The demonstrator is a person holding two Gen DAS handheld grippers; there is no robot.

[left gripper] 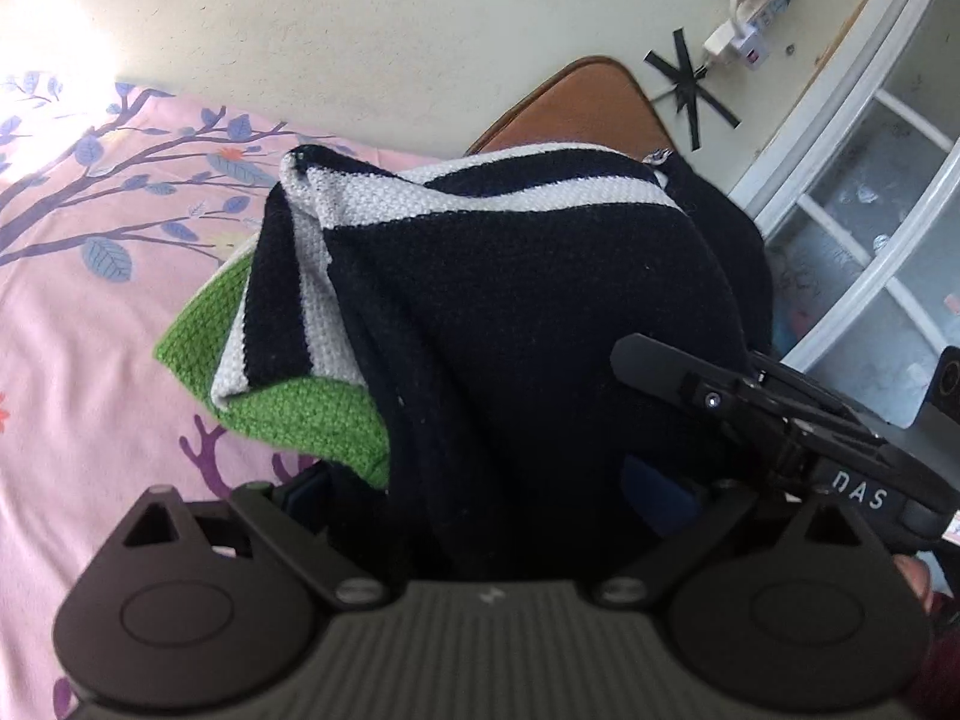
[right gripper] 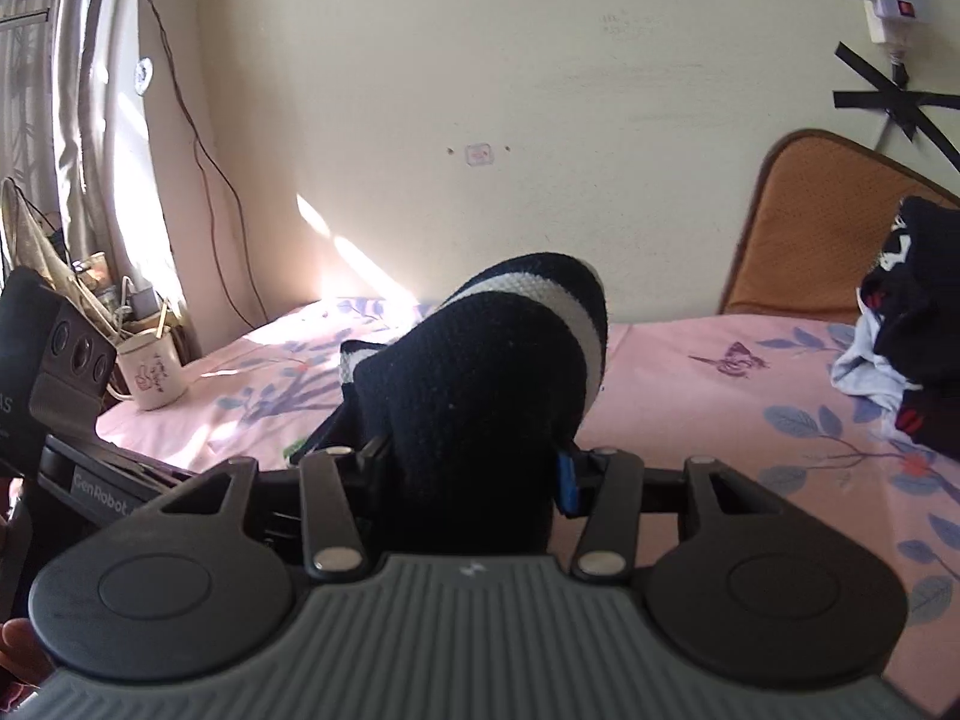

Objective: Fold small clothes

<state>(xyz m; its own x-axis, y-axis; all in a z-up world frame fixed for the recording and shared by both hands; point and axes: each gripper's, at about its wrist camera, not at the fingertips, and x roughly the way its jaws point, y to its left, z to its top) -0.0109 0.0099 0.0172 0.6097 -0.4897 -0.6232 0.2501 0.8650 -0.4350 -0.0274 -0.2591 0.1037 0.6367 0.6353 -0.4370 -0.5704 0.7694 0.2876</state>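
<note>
Both my claws look clamped on the navy, white and green striped knit garment, left claw and right claw; above the pink floral bed its bunched folds could slip loose.

Knit sweater hides both hand-held grippers' fingertips

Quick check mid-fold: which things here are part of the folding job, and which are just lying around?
Part of the job:
striped sweater
left gripper
right gripper
pile of clothes

Lying about:
mug
power strip
cushion
cabinet
</note>
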